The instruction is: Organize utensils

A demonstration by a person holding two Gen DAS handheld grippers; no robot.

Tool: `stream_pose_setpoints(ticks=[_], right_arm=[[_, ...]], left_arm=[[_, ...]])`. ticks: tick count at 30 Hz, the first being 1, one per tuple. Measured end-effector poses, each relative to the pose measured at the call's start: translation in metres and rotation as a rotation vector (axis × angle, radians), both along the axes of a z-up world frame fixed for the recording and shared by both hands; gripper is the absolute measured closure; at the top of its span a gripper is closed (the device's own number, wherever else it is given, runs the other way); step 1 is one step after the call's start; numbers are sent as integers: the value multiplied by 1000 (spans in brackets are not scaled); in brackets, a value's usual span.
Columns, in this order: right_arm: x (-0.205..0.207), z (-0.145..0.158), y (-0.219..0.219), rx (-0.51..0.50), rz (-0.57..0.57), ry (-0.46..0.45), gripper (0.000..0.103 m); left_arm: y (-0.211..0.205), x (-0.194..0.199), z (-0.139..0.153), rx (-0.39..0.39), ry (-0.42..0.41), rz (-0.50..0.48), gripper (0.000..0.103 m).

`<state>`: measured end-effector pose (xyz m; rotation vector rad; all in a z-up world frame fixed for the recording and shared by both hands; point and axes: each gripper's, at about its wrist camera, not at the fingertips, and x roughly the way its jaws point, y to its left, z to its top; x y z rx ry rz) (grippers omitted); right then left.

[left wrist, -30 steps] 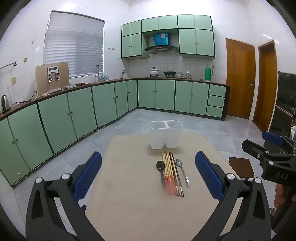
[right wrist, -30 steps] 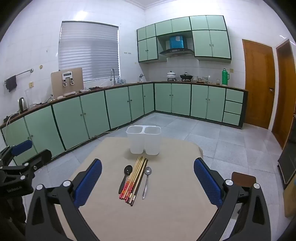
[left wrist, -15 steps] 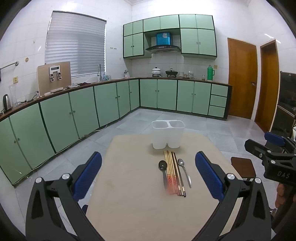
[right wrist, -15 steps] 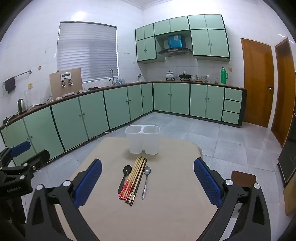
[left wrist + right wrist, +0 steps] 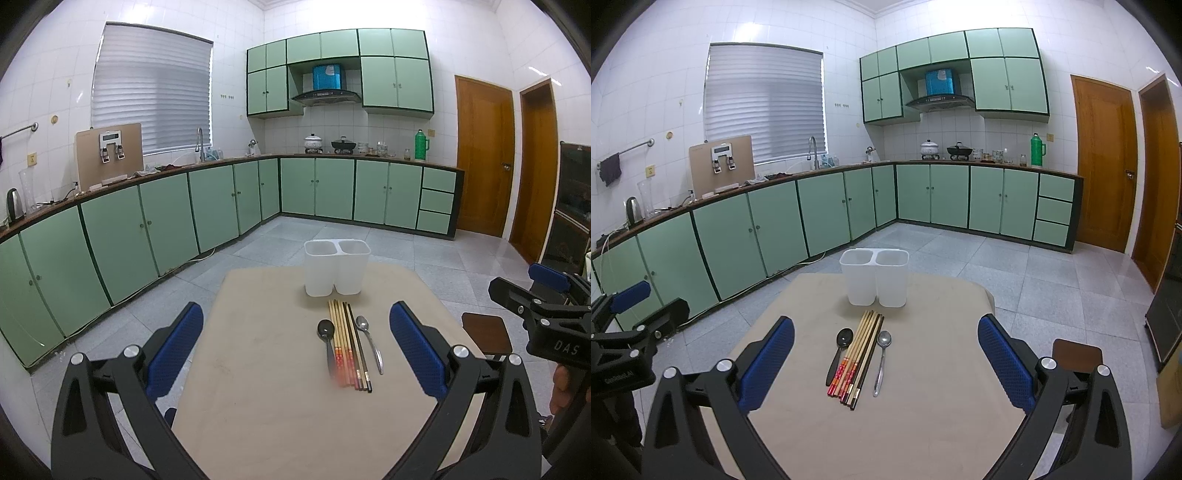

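On the beige table (image 5: 266,387) (image 5: 934,417) stands a white two-compartment utensil holder (image 5: 336,271) (image 5: 874,277) at the far edge. In front of it lie a black spoon (image 5: 326,338) (image 5: 839,352), a bundle of several chopsticks (image 5: 347,345) (image 5: 860,356) and a silver spoon (image 5: 369,341) (image 5: 882,356), side by side. My left gripper (image 5: 295,354) is open, held above the near table, short of the utensils. My right gripper (image 5: 885,363) is open too, at a similar distance. Neither holds anything.
The right gripper's body (image 5: 546,317) shows at the right edge of the left wrist view; the left one (image 5: 624,343) shows at the left of the right wrist view. A brown stool (image 5: 1076,356) stands right of the table. Green cabinets (image 5: 147,229) line the walls.
Both views have shifted very slightly, so the holder and utensils sit marginally different in frame. Both grippers stay open; the utensils have not moved.
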<state>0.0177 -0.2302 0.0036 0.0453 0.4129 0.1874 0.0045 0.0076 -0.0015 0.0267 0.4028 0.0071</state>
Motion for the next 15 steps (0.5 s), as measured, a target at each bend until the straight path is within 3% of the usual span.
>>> stream_pose_setpoints(ticks=[15], right_arm=[[-2,0,-1,3,2,2,6]], left_arm=[[-2,0,0,2,1,3,5]])
